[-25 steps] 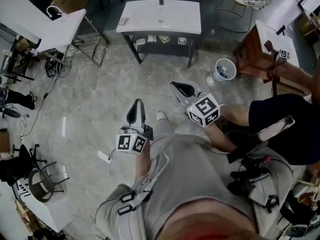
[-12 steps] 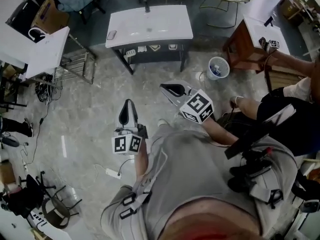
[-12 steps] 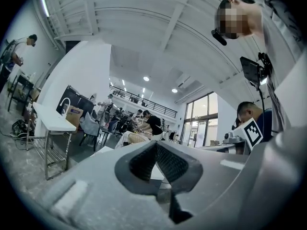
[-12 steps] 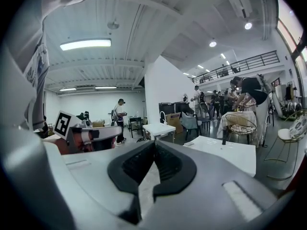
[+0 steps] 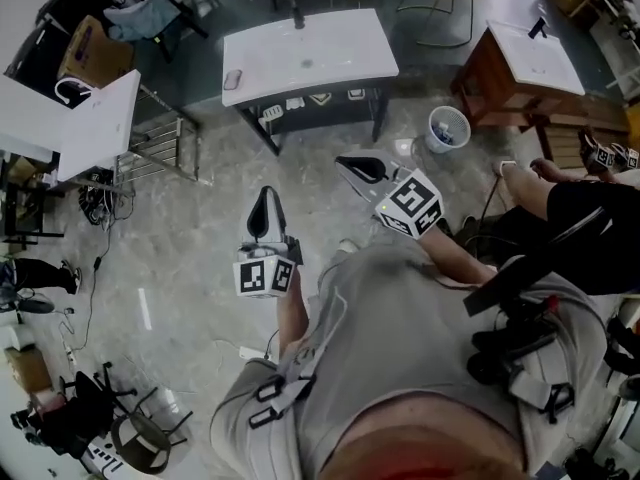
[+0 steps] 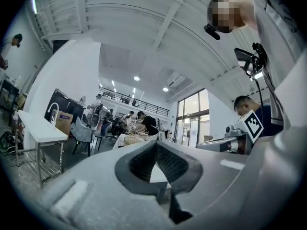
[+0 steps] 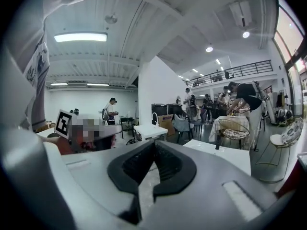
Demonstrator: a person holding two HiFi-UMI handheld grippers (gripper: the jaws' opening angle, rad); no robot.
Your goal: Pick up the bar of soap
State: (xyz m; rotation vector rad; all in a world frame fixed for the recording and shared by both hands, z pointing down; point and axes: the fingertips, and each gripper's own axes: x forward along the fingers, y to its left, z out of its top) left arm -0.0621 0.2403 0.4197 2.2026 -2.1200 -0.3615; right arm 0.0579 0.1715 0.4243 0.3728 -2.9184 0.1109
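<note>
A small flat pale bar, apparently the soap (image 5: 233, 79), lies at the left end of the white sink counter (image 5: 345, 63) at the top of the head view. Both grippers hang over the marble floor, well short of the counter. My left gripper (image 5: 265, 194) points toward the counter, jaws shut with nothing between them (image 6: 156, 145). My right gripper (image 5: 346, 162) is further right and a little closer to the counter, jaws also shut and empty (image 7: 153, 146). The counter top (image 7: 225, 158) shows beyond the right jaws.
A white waste bin (image 5: 448, 129) stands right of the counter, beside a wooden cabinet with a white basin (image 5: 520, 68). A white table (image 5: 95, 118) and metal rack (image 5: 160, 143) are at left. A seated person's legs (image 5: 560, 203) are at right. A power strip (image 5: 250, 353) lies on the floor.
The whole view has shifted as I walk across the floor; the sink counter sits lower and nearer in the head view. Both grippers stay shut and have travelled forward with me.
</note>
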